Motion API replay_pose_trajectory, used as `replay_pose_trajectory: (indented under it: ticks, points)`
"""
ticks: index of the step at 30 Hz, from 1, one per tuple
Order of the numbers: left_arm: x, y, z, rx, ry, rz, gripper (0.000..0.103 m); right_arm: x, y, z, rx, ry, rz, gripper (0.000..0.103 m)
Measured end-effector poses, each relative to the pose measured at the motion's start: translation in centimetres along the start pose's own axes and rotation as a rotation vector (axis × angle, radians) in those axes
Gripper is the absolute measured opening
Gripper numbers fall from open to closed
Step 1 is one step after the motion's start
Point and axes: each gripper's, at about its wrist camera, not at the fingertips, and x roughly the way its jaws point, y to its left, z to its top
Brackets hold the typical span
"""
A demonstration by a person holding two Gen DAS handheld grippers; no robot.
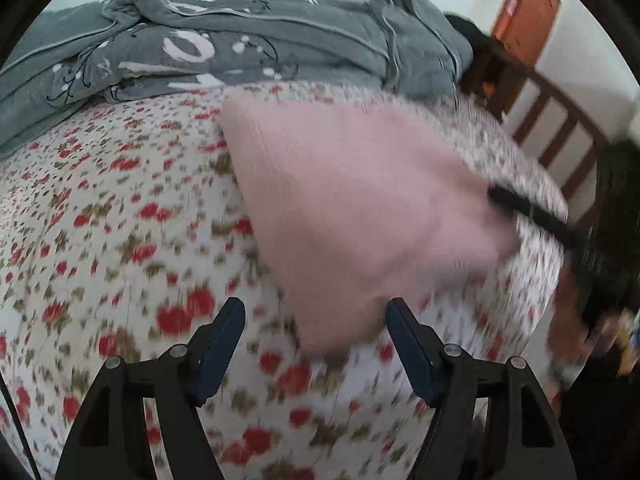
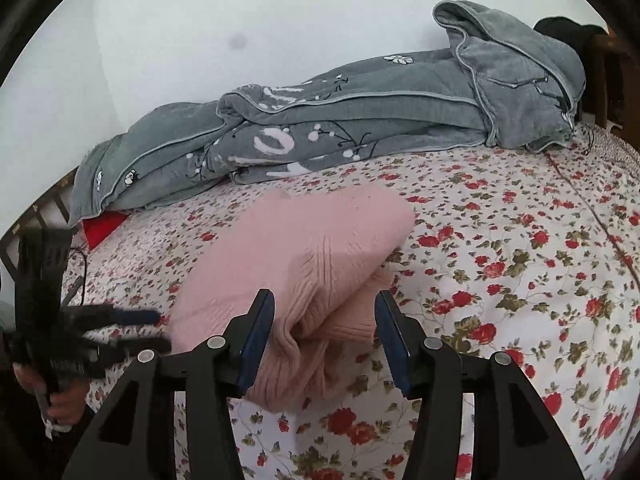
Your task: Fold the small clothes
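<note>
1. the right gripper [image 2: 325, 322] has its blue-padded fingers [image 2: 258, 344] spread wide on either side of the near folded edge of the pink ribbed knit garment [image 2: 304, 264]; from the right wrist view i cannot tell whether the pads touch the cloth, and nothing is pinched.
2. the left gripper [image 1: 316, 320] also has its fingers [image 1: 224, 340] spread wide and empty, poised just short of the near corner of the same garment [image 1: 360, 216]; that view is smeared with motion blur, so fine detail is lost.
3. the garment lies folded into a thick bundle near the middle of the bed, on the white bedsheet printed with red flowers [image 2: 500, 280], with a doubled edge facing the right fingers.
4. a crumpled grey fleece blanket with white floral print [image 2: 360, 120] is heaped along the wall, well apart from the garment.
5. to do this step well, judging from the bundle's bulk: bring the right fingers around all the layers at the fold, not only the top one, and close firmly so the ribbed knit does not slip.
6. keep the left fingers low at the opposite corner to pin or lift it evenly, so the next fold lands square and the soft bedding does not rumple beneath.
</note>
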Motion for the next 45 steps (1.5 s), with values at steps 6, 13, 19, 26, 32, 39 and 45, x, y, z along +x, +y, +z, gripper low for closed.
replay_pose_trajectory:
  ticks: [6,13,19,26,32,39,45]
  points:
    - [0.6,-1.8,-1.1,0.038,-0.025,0.052,0.060,-0.2,0.5,-0.6,0.003,0.021,0.038,0.052]
    - [-0.3,-2.2,-1.2,0.056,-0.126,0.053,0.020,0.9,1.0,-2.5,-0.025,0.066,0.015,0.008]
    - [-0.2,0.9,-2.3,-0.048,-0.090,-0.021,0.015,1.9,2.1,-3.1,-0.064,0.065,0.005,0.008]
    - [-1.5,2.3,-2.9,-0.084,-0.058,-0.061,0.032,0.8,1.6,-1.5,-0.062,0.074,-0.001,0.035]
    - [-3.6,6.0,-1.0,-0.213,-0.130,-0.077,0.054,1.2,-0.3,1.9,0.017,0.036,0.017,0.057]
    - [-1.6,6.6,5.3,-0.281,-0.128,-0.095,0.054,4.9,-2.0,4.3,0.108,0.130,0.058,0.061]
    - [2.7,7.4,8.9,-0.350,-0.042,-0.158,0.053,7.5,-2.9,5.1,0.113,0.203,0.045,0.063]
